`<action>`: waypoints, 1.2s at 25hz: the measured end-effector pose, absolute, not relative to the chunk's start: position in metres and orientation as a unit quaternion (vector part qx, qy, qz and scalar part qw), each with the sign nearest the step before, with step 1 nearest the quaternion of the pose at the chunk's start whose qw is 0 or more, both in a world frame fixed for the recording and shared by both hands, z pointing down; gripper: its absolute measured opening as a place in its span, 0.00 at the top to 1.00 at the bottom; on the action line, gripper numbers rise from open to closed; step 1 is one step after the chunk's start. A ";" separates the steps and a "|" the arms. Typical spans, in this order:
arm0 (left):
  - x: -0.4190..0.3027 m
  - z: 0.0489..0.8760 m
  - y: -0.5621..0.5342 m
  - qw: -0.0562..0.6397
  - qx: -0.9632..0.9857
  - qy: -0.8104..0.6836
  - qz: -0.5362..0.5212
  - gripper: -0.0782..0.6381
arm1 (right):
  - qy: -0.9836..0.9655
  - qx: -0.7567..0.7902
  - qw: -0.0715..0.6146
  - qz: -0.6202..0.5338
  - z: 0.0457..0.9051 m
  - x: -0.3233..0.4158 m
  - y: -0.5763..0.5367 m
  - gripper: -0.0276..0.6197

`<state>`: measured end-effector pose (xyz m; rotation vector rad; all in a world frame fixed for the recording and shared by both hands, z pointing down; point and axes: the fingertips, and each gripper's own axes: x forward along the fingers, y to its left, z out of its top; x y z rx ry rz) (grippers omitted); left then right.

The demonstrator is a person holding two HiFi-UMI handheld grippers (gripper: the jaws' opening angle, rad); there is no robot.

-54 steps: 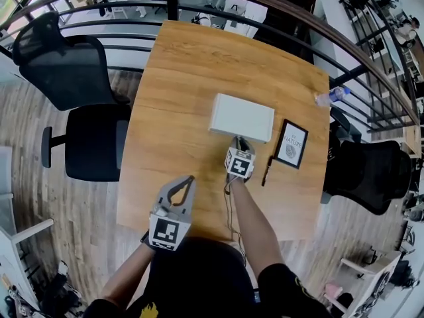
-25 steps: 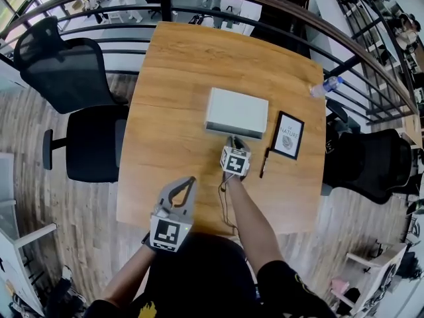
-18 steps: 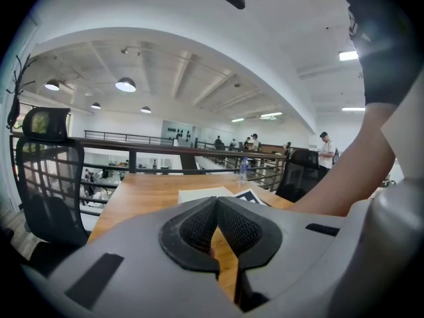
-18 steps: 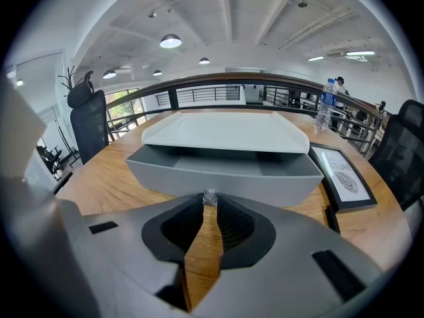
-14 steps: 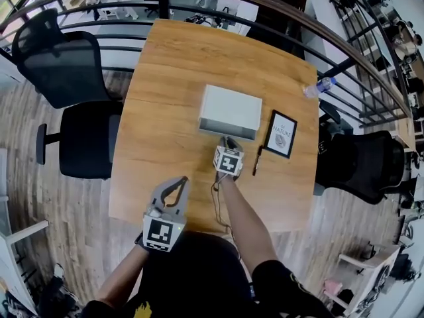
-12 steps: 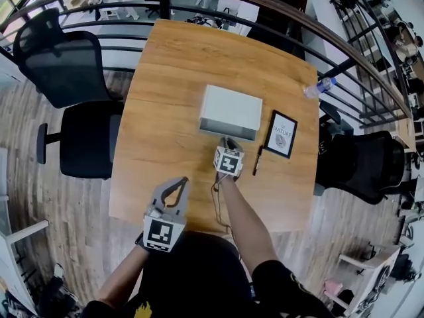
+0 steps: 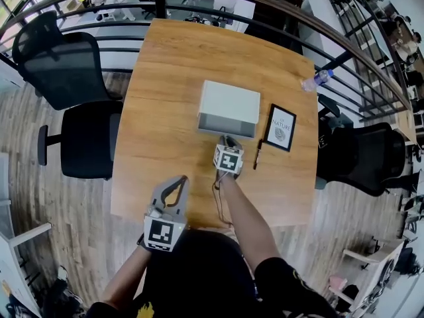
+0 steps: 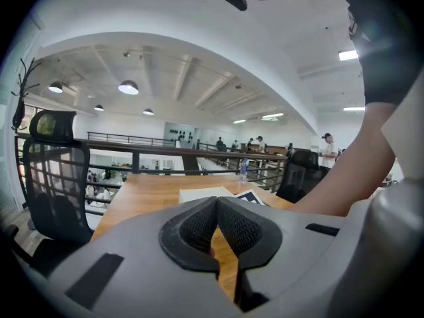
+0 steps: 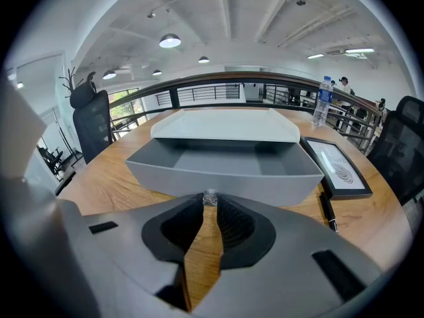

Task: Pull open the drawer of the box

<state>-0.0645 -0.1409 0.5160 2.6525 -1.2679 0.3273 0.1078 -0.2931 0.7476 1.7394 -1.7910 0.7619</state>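
The left hand-held gripper point(image 7: 179, 180) is hovering closed and empty over the near edge of the worktop point(image 7: 159, 144). The right hand-held gripper point(image 9: 209, 203) is pinching what seems a small knob point(image 9: 209, 196) on the drawer point(image 9: 265, 181), which is sticking partly out of the box point(image 7: 230, 100).

Claw point(image 9: 209, 205) on knob point(image 9: 210, 196) of open drawer point(image 9: 222, 175)

No writing could be read
The framed picture point(image 7: 280, 127) on the worktop point(image 7: 172, 78) bore lettering above a round emblem, too small to read. The right hand-held gripper point(image 7: 226, 138) carried only a square marker on its cube.
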 end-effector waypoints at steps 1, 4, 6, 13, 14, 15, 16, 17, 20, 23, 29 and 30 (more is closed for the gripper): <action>-0.064 0.517 -0.139 0.092 0.894 -0.425 0.112 0.87 | -0.662 0.643 0.263 0.282 0.748 0.108 -0.291 0.86; -0.065 0.517 -0.133 0.092 0.894 -0.424 0.111 0.87 | -0.662 0.642 0.264 0.284 0.749 0.106 -0.286 0.86; -0.068 0.516 -0.132 0.089 0.892 -0.429 0.109 0.87 | -0.661 0.642 0.264 0.285 0.748 0.104 -0.284 0.86; -0.083 0.516 -0.133 0.082 0.884 -0.448 0.105 0.87 | -0.658 0.644 0.267 0.284 0.749 0.110 -0.276 0.86; -0.082 0.517 -0.132 0.082 0.884 -0.448 0.106 0.87 | -0.658 0.644 0.268 0.283 0.749 0.112 -0.275 0.86; -0.081 0.518 -0.131 0.083 0.884 -0.447 0.108 0.87 | -0.658 0.644 0.269 0.283 0.750 0.114 -0.274 0.86; -0.080 0.520 -0.130 0.085 0.884 -0.446 0.109 0.87 | -0.657 0.644 0.270 0.284 0.751 0.117 -0.273 0.86; -0.079 0.521 -0.130 0.086 0.884 -0.447 0.109 0.87 | -0.656 0.644 0.272 0.284 0.753 0.120 -0.272 0.86; -0.077 0.522 -0.127 0.087 0.883 -0.448 0.109 0.87 | -0.658 0.642 0.273 0.283 0.755 0.122 -0.271 0.86; -0.075 0.523 -0.122 0.088 0.884 -0.445 0.112 0.87 | -0.662 0.639 0.274 0.281 0.754 0.123 -0.270 0.86; -0.072 0.519 -0.122 0.085 0.884 -0.445 0.114 0.87 | -0.666 0.634 0.283 0.273 0.754 0.127 -0.265 0.86; -0.072 0.519 -0.122 0.085 0.885 -0.444 0.114 0.87 | -0.664 0.635 0.284 0.274 0.755 0.128 -0.262 0.86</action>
